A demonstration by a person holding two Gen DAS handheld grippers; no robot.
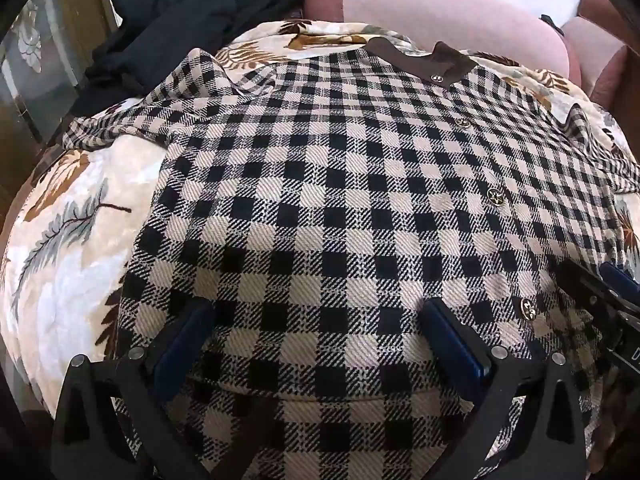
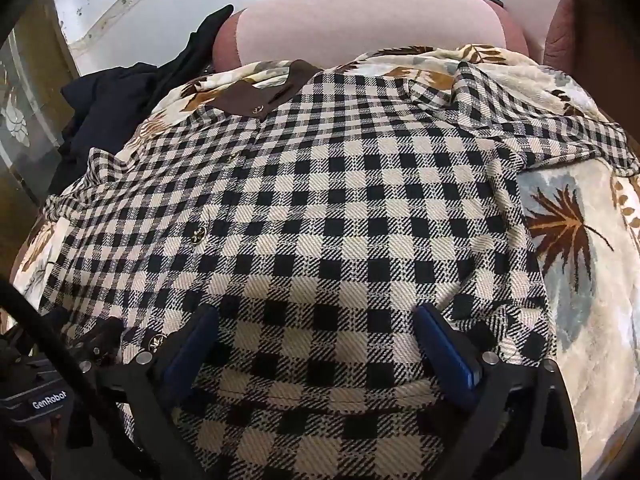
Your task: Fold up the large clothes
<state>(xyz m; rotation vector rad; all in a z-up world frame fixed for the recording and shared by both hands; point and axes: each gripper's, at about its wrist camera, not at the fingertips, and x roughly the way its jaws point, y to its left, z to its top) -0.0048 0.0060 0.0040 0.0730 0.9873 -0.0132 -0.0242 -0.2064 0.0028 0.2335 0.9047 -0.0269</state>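
Observation:
A black and cream checked jacket [image 1: 340,184] with a brown collar [image 1: 424,60] and gold buttons lies flat, front up, on a leaf-patterned blanket [image 1: 64,240]. It also shows in the right wrist view [image 2: 340,208], collar [image 2: 256,96] at the far left. My left gripper [image 1: 316,316] is open, its blue-padded fingers [image 1: 184,344] spread over the jacket's near hem on the left half. My right gripper [image 2: 316,320] is open over the hem on the right half. The right gripper also shows in the left view [image 1: 608,296], close beside the left one.
A dark garment [image 1: 180,28] lies heaped at the back left. A pink sofa cushion [image 1: 440,12] stands behind the blanket. The jacket's sleeves [image 2: 552,132] spread out to both sides. A wooden-framed glass panel [image 1: 44,72] is at the far left.

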